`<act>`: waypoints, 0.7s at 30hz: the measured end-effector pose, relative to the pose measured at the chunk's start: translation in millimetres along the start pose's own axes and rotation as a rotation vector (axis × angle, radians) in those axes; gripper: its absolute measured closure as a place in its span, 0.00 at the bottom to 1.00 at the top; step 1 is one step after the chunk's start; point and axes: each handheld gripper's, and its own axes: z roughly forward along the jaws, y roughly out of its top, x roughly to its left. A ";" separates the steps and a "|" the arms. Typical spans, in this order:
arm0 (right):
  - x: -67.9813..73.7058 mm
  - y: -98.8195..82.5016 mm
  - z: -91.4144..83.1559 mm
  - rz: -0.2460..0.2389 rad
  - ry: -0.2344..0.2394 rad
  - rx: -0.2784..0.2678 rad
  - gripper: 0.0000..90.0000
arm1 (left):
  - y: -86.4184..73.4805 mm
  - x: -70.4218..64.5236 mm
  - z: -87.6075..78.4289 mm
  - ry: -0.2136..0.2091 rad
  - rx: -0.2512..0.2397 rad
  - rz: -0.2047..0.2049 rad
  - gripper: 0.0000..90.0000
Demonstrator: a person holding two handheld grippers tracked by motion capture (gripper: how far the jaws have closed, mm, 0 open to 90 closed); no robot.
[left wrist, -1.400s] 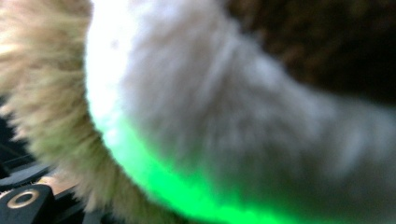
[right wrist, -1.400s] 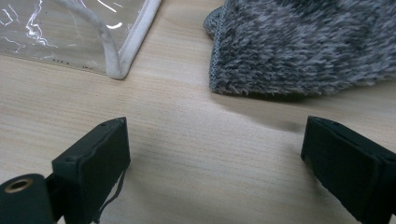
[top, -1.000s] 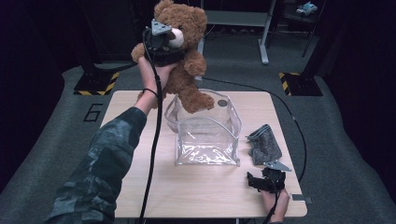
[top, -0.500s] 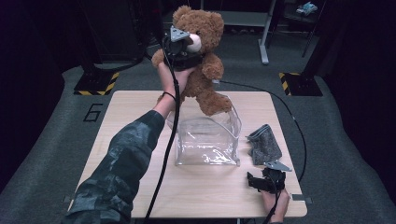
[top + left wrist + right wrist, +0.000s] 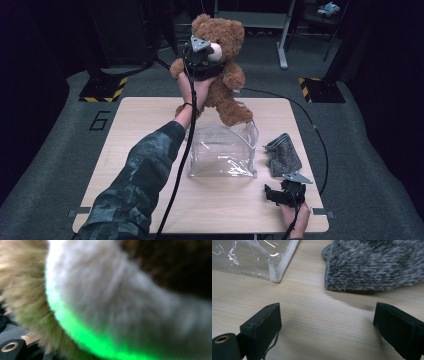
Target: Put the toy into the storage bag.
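High view: left claw [image 5: 204, 62] raised above the far edge of the counter [image 5: 125, 140], pinching a brown teddy bear [image 5: 225, 75] at chest height, just under the pale muzzle. Bear upright, facing the camera, off the counter altogether, one foot hanging just over the far rim of a clear plastic bag [image 5: 222, 152]. Whether foot and rim touch, cannot tell. Bag standing mouth-up near the middle of the counter, white-edged. Grey knitted cloth [image 5: 282, 156] lying just right of the bag, apart from it. Camouflage sleeve [image 5: 135, 190] reaching up from the bottom left, black cable [image 5: 177, 170] trailing along it. Right claw [image 5: 285, 195] resting low at the near right corner of the counter, near the cloth, held by a hand [image 5: 295, 222] at the bottom edge.

Left gripper view: pale and tan fur [image 5: 112, 297] of the bear pressed close against the lens, blurred, with a green glow along the lower edge; own jaws barely visible, only a black corner at the bottom left.

Right gripper view: right claw [image 5: 327, 325] spread wide, nothing between the jaws, bare wood beneath. Corner of the bag [image 5: 274, 267] ahead at the upper left, cloth [image 5: 374, 265] ahead at the upper right, both clear of the jaws.
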 end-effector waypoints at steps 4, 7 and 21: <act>0.1 0.0 0.0 0.000 -0.001 0.000 0.08 | -9.0 -0.8 4.9 0.017 0.002 -0.007 0.50; 0.1 0.0 -0.1 0.000 -0.001 0.000 0.08 | -12.9 0.6 5.8 0.035 0.006 0.004 0.50; -0.2 -0.1 0.1 -0.007 -0.009 0.003 0.08 | -34.4 0.7 12.2 0.060 0.035 -0.012 0.49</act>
